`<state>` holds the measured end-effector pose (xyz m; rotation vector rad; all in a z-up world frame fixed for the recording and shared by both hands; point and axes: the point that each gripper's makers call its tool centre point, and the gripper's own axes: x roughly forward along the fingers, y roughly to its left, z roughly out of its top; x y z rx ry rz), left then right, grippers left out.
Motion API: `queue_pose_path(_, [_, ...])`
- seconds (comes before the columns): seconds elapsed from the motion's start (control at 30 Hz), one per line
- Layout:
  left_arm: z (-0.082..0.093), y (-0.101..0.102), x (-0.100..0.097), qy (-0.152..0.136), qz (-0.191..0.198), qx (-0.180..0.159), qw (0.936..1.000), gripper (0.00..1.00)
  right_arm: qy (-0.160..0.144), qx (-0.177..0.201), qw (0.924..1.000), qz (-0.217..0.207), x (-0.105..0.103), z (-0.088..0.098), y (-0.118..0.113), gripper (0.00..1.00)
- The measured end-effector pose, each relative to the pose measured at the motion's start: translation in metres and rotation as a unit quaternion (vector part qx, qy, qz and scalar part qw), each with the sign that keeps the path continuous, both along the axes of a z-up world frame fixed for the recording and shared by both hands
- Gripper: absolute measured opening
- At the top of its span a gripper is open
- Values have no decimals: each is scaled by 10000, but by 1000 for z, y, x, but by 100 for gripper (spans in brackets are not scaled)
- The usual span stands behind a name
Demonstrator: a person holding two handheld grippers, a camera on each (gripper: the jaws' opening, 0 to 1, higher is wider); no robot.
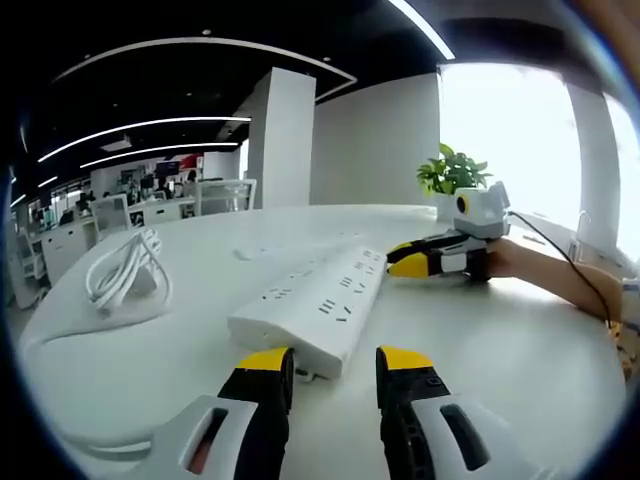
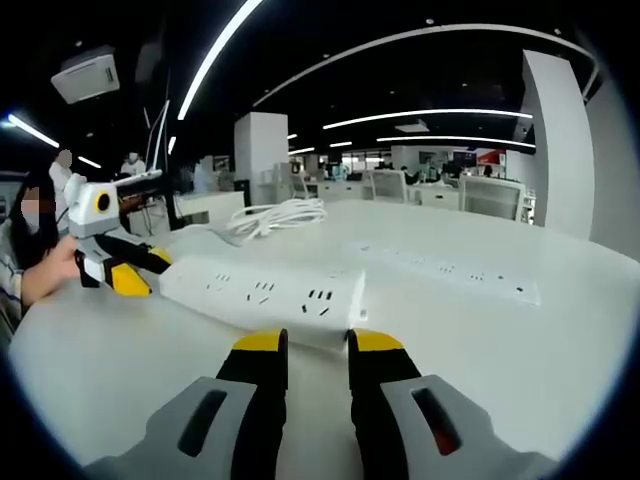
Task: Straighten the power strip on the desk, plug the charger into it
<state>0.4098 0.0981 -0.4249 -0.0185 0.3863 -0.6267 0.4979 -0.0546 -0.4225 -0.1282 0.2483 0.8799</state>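
A long white power strip lies slantwise on the white desk. My left gripper is open, its yellow-tipped jaws just short of the strip's near end. My right gripper meets the strip's far end, held by a hand. In the right gripper view the strip runs left from my right gripper, which is open at that end. The left gripper sits at the other end. A coiled white charger cable lies left of the strip and appears again as a coil behind it.
A potted plant stands at the desk's far edge by the window. A flush socket panel is set into the desk top. Office desks and chairs fill the background. A person sits at the left.
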Motion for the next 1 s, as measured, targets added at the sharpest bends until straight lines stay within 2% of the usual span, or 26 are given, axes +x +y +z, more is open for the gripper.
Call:
queue_pose_path(0.13, [0,0,0,15,13,-89,10000,33,16,27,10000,-10,1,0,0,23])
queue_pose_path(0.47, [-1,0,1,-90,-8,137,9999,33,37,66,10000,-29,1,1,-2,22])
queue_pose_path(1.0, [0,1,0,-44,-9,34,10000,33,110,152,9998,-21,-2,2,-5,20])
